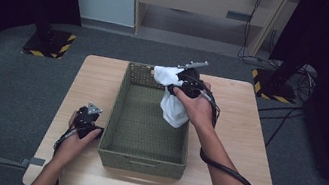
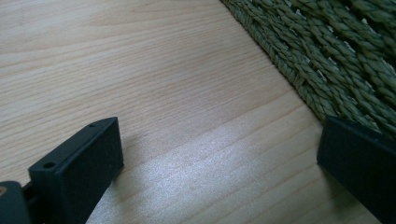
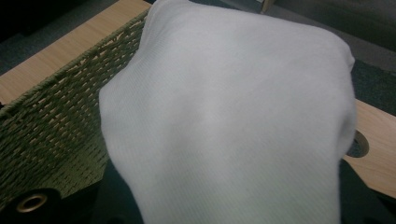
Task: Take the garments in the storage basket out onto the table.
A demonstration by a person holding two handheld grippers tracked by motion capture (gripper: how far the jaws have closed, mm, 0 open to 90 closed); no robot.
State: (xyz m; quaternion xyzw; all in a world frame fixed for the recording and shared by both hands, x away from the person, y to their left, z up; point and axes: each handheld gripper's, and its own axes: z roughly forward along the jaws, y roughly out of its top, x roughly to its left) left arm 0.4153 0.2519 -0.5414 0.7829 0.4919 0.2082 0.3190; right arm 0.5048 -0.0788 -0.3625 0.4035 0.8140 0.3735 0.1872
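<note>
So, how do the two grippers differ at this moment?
The left gripper rests on the table beside the basket, jaws open and empty. The right gripper is raised above the basket, shut on a white cloth. Both are black and hand-held.

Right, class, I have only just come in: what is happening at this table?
A person works at a wooden table with a gripper in each hand. The right gripper is shut on a white cloth, which hangs over the far right part of a green woven basket. The left gripper rests on the table beside the basket's left wall, jaws open, with nothing between them.
</note>
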